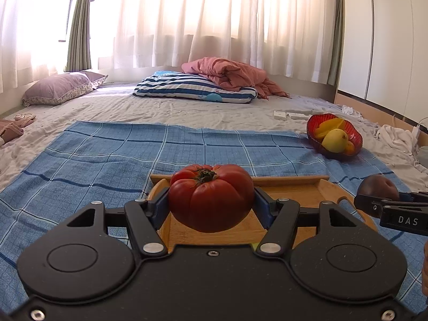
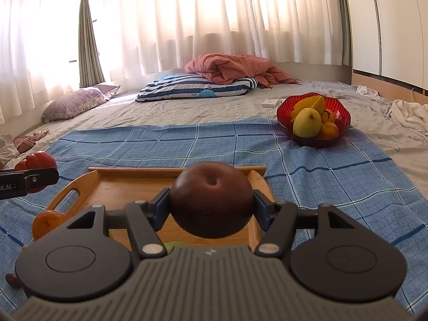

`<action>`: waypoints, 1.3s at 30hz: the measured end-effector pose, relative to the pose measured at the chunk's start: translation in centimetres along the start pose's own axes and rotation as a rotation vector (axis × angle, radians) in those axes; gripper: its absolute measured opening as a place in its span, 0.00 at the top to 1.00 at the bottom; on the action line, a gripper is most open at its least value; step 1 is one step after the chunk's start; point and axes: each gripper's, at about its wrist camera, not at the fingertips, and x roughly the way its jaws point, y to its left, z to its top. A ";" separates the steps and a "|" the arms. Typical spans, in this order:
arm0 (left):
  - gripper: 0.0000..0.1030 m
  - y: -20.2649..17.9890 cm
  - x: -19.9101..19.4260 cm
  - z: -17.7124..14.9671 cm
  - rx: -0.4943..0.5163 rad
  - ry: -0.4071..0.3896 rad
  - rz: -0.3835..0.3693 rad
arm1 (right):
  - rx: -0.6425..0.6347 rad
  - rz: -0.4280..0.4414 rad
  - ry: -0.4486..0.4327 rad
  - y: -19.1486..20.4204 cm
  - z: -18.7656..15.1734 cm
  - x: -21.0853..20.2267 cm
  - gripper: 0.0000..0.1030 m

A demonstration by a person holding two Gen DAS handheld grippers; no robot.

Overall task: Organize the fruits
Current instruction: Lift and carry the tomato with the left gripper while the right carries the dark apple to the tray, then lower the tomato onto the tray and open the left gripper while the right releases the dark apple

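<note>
My left gripper (image 1: 211,200) is shut on a big ribbed red tomato (image 1: 211,198), held above a wooden tray (image 1: 294,187) on a blue checked cloth (image 1: 107,155). My right gripper (image 2: 211,200) is shut on a dark brown-red round fruit (image 2: 211,199) over the same wooden tray (image 2: 128,184). Each gripper shows in the other view: the right gripper (image 1: 374,192) at the right edge with its dark fruit (image 1: 378,186), the left gripper (image 2: 34,174) at the left edge with the tomato (image 2: 36,160). A red glass bowl (image 2: 339,107) farther right holds yellow and orange fruit.
An orange (image 2: 46,223) lies by the tray's left handle, and a small dark fruit (image 2: 12,279) lies on the cloth near the lower left. A striped pillow (image 1: 192,87), pink blanket (image 1: 230,73), purple pillow (image 1: 58,88), white boxes (image 1: 291,114) and white cloths (image 1: 396,136) lie on the bed.
</note>
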 end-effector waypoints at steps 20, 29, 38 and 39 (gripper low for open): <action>0.40 0.8 7.0 -1.2 -0.021 0.183 0.053 | -0.011 -0.017 0.181 -0.4 -0.6 6.2 0.36; 0.40 0.3 8.8 -1.7 0.004 0.239 0.077 | -0.016 -0.026 0.241 -0.2 -0.8 7.9 0.36; 0.40 0.5 10.1 -2.1 0.011 0.288 0.088 | -0.043 -0.043 0.286 0.1 -0.9 9.2 0.36; 0.40 0.6 10.2 -2.2 0.010 0.291 0.089 | -0.047 -0.043 0.290 0.1 -1.0 9.3 0.36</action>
